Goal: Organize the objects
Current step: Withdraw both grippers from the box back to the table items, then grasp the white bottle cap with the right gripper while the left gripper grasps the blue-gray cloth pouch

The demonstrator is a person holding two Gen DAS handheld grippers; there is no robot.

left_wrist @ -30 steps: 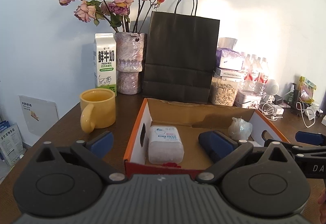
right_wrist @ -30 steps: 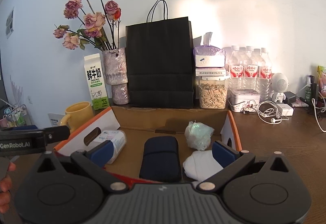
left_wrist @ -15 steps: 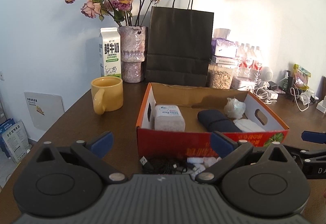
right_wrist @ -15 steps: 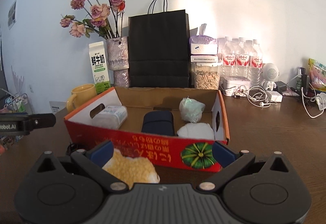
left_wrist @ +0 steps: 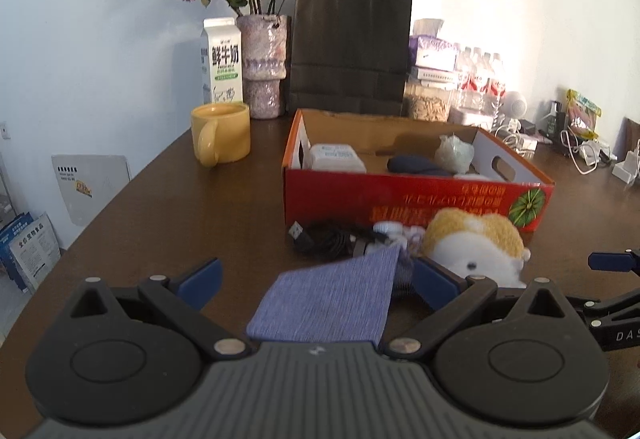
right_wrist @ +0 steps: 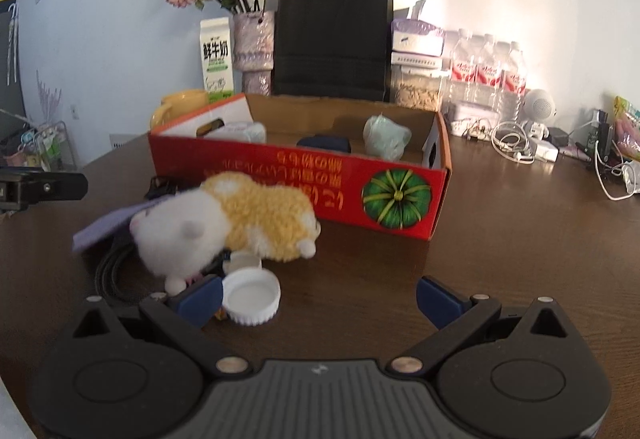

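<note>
On the counter (right_wrist: 500, 239), a red box (right_wrist: 320, 175) already holds a white pack (left_wrist: 335, 157), a dark pouch (left_wrist: 416, 164) and a crumpled bag (right_wrist: 386, 137), while a small pile waits just in front of its near wall: a plush toy (right_wrist: 240, 227), a blue cloth (left_wrist: 332, 299), a black cable (left_wrist: 324, 241) and a white cap (right_wrist: 251, 296). The left gripper (left_wrist: 316, 281) hangs low over the near end of the cloth with its jaws wide apart and nothing between them; the right gripper (right_wrist: 318, 297) is likewise spread wide and empty, its left fingertip just beside the cap. The pile looks like the remaining work, so the job seems roughly half done. The trouble lies in how tangled the pile is. The toy lies on part of the cable and against the cloth, so a pull on the cloth could drag the toy or cable along and scatter the small pieces; a grip that takes only the cloth's edge may let it slide out. The cap is low and flat, and a closing finger could push it away rather than catch it. The toy is soft and should squash in the jaws, so a shallow pinch may hold only fur. The two grippers also work close together, and could knock each other, or the box wall, on the lift. The mug (left_wrist: 222, 133), carton (left_wrist: 222, 59) and vase (left_wrist: 264, 65) stand well clear at the far left.
</note>
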